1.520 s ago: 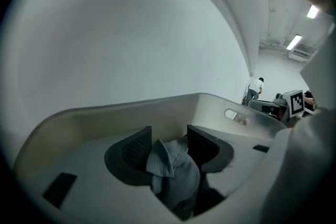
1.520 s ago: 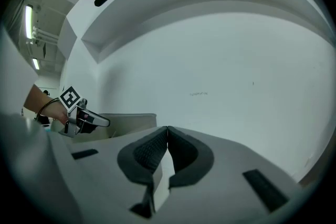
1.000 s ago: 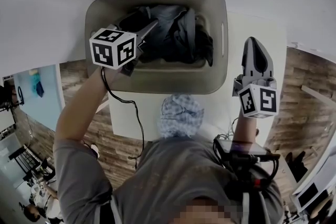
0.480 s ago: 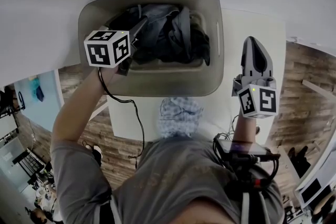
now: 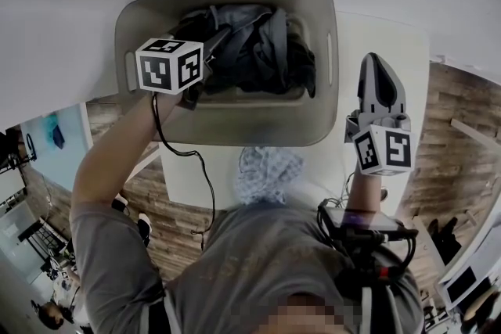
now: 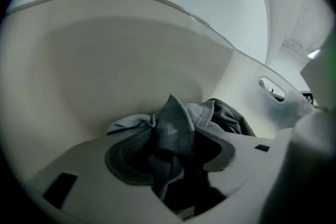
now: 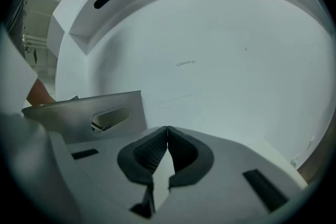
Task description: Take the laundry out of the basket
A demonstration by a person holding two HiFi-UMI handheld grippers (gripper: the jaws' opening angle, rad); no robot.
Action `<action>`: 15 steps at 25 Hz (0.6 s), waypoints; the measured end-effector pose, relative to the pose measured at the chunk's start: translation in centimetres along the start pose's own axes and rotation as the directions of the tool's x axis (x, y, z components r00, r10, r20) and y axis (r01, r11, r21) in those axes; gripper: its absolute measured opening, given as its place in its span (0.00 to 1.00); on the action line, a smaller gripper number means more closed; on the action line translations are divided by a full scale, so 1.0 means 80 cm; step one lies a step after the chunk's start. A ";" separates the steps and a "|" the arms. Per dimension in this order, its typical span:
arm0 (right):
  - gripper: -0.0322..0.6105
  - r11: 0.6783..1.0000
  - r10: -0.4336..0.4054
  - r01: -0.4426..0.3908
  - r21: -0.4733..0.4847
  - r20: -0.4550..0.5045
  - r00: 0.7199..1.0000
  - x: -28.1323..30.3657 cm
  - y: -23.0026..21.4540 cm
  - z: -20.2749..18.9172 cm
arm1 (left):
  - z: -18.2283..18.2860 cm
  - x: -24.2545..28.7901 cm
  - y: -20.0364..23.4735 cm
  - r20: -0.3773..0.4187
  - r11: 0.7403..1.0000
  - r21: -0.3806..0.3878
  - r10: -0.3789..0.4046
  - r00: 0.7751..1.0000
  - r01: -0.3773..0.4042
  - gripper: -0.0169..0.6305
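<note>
A grey plastic laundry basket [image 5: 235,121] stands on the white table, with a heap of dark grey and bluish laundry [image 5: 254,51] inside. My left gripper [image 5: 218,39] reaches over the basket's near-left side and is shut on a fold of grey-blue cloth [image 6: 173,134], which bunches up between the jaws in the left gripper view; more dark laundry [image 6: 228,118] lies behind it. My right gripper [image 5: 381,74] hovers over the table to the right of the basket, shut with nothing in it, its pads [image 7: 157,149] touching. The basket's side handle [image 7: 110,118] shows at the left of the right gripper view.
The white table [image 5: 376,27] reaches to the wall at the back, and its right part is bare. Wood flooring [image 5: 462,137] shows past the table's right edge. A black cable [image 5: 196,176] hangs from the left gripper down across the table's near edge.
The left gripper has lifted slightly and shifted right over the basket with cloth in its jaws, and the laundry heap has bunched up. The right gripper has stayed still.
</note>
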State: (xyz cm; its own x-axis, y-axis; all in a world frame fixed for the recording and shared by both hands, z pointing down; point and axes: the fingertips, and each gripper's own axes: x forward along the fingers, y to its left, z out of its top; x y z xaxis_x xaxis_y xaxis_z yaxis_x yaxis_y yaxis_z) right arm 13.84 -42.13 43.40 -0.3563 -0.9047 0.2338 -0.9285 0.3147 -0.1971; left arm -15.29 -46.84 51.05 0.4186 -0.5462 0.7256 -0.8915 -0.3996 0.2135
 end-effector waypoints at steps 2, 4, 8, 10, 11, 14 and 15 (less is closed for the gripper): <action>0.06 1.000 0.002 -0.002 0.001 0.000 1.000 0.003 -0.001 -0.002 | -0.001 0.005 -0.007 -0.012 1.000 0.013 -0.020 1.000 0.020 0.29; 0.06 1.000 0.005 -0.005 0.003 0.001 1.000 0.003 0.000 0.000 | -0.001 0.004 -0.013 -0.022 0.999 0.034 -0.030 0.999 0.031 0.21; 0.06 1.000 0.008 -0.008 0.000 0.015 1.000 -0.003 0.005 0.010 | 0.005 -0.007 -0.018 -0.025 0.998 0.053 -0.036 0.999 0.037 0.15; 0.06 1.000 0.010 -0.010 -0.004 0.025 1.000 -0.008 0.007 0.016 | 0.013 -0.017 -0.019 0.002 0.998 0.051 -0.031 1.000 0.031 0.14; 0.06 1.000 0.011 -0.011 -0.006 0.030 0.999 -0.010 0.008 0.019 | 0.020 -0.023 -0.021 0.025 0.998 0.051 -0.027 0.999 0.026 0.14; 0.06 1.000 0.016 -0.015 -0.013 0.049 0.999 -0.019 0.013 0.029 | 0.048 -0.048 -0.034 0.117 0.997 0.073 -0.023 0.993 0.014 0.14; 0.06 1.000 0.020 -0.019 -0.015 0.057 0.998 -0.021 0.015 0.032 | 0.059 -0.057 -0.039 0.148 0.996 0.085 -0.023 0.989 0.010 0.13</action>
State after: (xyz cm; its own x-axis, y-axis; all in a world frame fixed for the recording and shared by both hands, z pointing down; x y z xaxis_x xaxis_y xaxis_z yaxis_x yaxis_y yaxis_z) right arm 13.58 -40.96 40.32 -0.3678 -0.9132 0.1756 -0.9232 0.3360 -0.1868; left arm -13.58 -46.57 44.00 0.4596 -0.6397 0.6161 -0.8693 -0.4663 0.1642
